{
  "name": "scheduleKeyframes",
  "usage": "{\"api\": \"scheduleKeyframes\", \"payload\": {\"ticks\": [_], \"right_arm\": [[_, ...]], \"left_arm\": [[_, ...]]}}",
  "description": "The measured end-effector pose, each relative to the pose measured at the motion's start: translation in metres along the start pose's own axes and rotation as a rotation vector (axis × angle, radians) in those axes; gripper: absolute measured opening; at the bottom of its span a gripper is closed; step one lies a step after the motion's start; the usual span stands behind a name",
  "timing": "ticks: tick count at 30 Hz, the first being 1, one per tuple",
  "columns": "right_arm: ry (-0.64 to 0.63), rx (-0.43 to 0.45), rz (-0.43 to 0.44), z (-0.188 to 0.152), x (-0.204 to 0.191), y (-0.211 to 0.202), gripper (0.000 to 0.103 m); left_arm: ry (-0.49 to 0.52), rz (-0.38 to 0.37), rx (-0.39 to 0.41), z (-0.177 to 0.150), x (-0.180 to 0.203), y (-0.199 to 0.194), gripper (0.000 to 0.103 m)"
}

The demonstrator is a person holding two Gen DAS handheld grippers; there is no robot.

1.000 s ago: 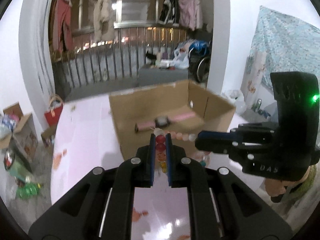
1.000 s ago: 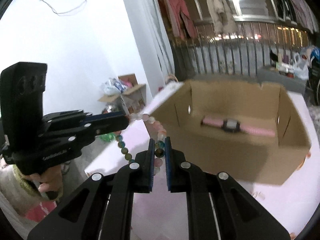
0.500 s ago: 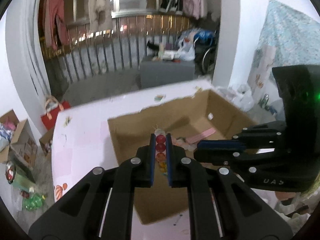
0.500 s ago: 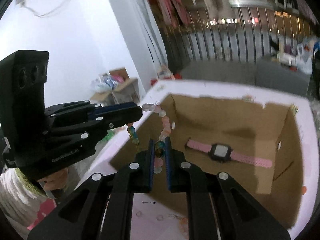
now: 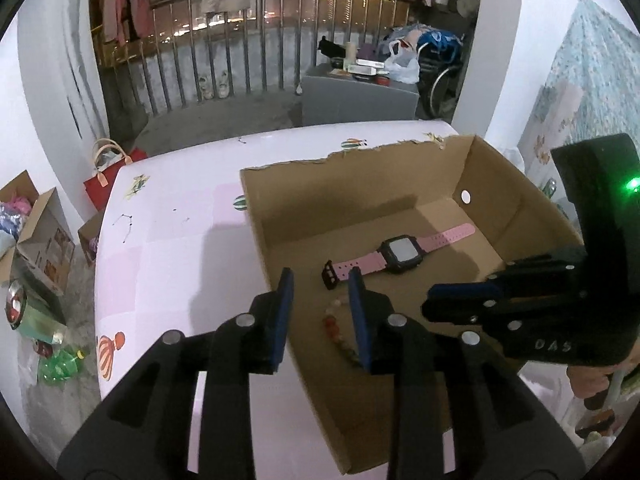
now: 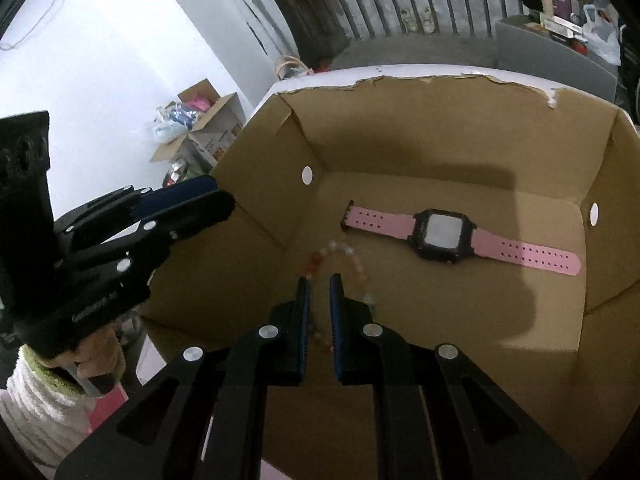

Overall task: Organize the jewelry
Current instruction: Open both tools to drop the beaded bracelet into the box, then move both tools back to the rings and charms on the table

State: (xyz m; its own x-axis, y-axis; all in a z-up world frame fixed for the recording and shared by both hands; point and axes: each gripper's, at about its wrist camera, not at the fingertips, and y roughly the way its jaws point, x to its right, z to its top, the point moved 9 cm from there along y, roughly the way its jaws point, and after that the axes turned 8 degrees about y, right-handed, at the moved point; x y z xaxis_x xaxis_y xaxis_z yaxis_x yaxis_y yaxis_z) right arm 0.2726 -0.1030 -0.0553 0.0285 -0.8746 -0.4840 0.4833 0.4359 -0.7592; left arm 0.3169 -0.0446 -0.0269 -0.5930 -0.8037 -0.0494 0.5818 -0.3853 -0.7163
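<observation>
An open cardboard box (image 5: 360,184) (image 6: 440,120) stands on the pink table (image 5: 168,240). A pink-strapped watch (image 5: 400,252) (image 6: 440,236) lies flat on the box floor. The bead bracelet (image 5: 334,326) (image 6: 340,252) looks blurred, low in the box by the watch's buckle end. My left gripper (image 5: 320,278) (image 6: 220,196) hovers over the box's left wall. Its jaws are opening, with the beads below and between them, untouched. My right gripper (image 6: 319,282) (image 5: 432,298) points into the box, jaws a narrow gap apart, with no bead showing between its pads.
The box takes up the table's right part; bare pink tabletop lies to its left. On the floor to the left are an open carton (image 5: 36,232), a red bag (image 5: 108,180) and bottles. A metal railing (image 5: 280,40) stands behind. A hand (image 5: 584,380) holds the right gripper.
Both grippers have moved forward and down over the box. The left jaws have parted and the bracelet has left them. No bead shows between the right pads any longer. The bracelet is down in the box.
</observation>
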Motion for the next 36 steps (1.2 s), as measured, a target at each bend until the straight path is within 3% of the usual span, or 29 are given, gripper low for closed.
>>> {"api": "scheduleKeyframes", "payload": {"ticks": [3, 8, 14, 20, 26, 33, 36], "right_arm": [[0.002, 0.033, 0.014, -0.001, 0.003, -0.014, 0.013], [-0.021, 0.110, 0.011, -0.001, 0.008, -0.047, 0.032], [-0.090, 0.248, -0.002, -0.023, 0.018, -0.111, 0.033], [-0.211, 0.354, -0.062, -0.059, 0.032, -0.158, 0.035], [-0.168, 0.332, -0.038, -0.090, 0.062, -0.160, 0.036], [-0.123, 0.314, -0.009, -0.114, 0.085, -0.139, 0.036], [-0.165, 0.304, -0.012, -0.121, 0.082, -0.125, 0.036]], "left_arm": [[-0.008, 0.003, 0.027, 0.002, -0.002, -0.008, 0.029], [-0.012, 0.017, 0.097, 0.004, 0.004, -0.035, 0.039], [-0.002, 0.023, 0.190, -0.009, 0.018, -0.079, 0.044], [-0.001, -0.030, 0.250, -0.040, 0.040, -0.112, 0.049], [0.034, -0.112, 0.242, -0.075, 0.063, -0.112, 0.050], [0.093, -0.159, 0.142, -0.116, 0.087, -0.074, 0.050], [0.128, -0.148, 0.088, -0.137, 0.096, -0.055, 0.050]]}}
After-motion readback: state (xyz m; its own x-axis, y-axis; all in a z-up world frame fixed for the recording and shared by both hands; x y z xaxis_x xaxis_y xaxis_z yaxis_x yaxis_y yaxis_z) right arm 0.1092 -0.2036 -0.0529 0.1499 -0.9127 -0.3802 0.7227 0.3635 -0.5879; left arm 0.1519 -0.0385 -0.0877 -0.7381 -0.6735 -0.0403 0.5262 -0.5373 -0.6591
